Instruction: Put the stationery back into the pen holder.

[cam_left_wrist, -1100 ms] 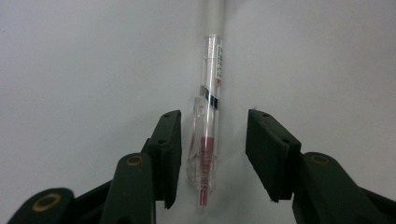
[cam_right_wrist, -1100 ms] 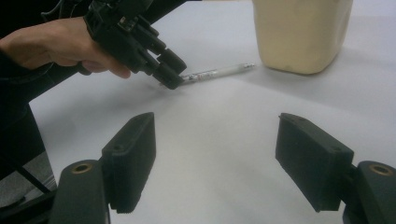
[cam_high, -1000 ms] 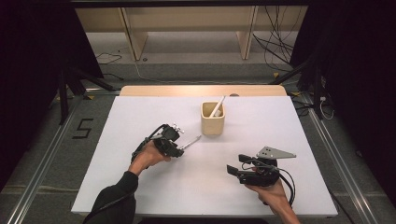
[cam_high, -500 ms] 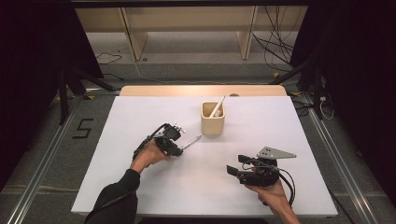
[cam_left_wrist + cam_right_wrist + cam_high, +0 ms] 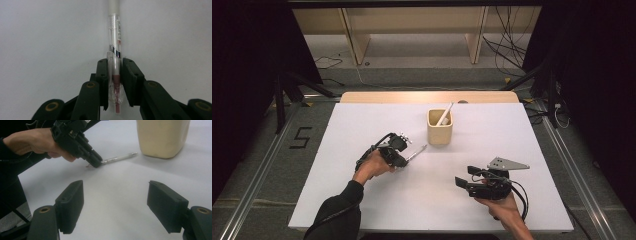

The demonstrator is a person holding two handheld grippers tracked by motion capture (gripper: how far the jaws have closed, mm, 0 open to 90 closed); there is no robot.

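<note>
High view: the left gripper [image 5: 404,156] sits low on the white desk [image 5: 362,210], left of the beige cup [image 5: 440,128]; its fingers have just been closing and now pinch the near end of a pen [image 5: 417,152], which lies flat on the desk and points up toward the cup; a second white pen [image 5: 444,114] stands tilted inside the cup. A second ago the pen lay in the same spot with the fingers wider about it, so the change is the grip, not the place. The right gripper [image 5: 464,179] rests apart at the near right, fingers spread, holding nothing.

Left gripper view: the two black fingers [image 5: 103,75] press on the clear, reddish end of the pen [image 5: 114,37] from both sides; the white barrel runs straight away from them over the desk.

Right gripper view: the fingers [image 5: 71,203] stand wide over bare desk; beyond them the left gripper [image 5: 96,161] clamps the pen's [image 5: 118,158] end, the cup [image 5: 162,137] just past its far tip.

With the pinch made, the pen seems ready to be lifted, probably toward the cup.
</note>
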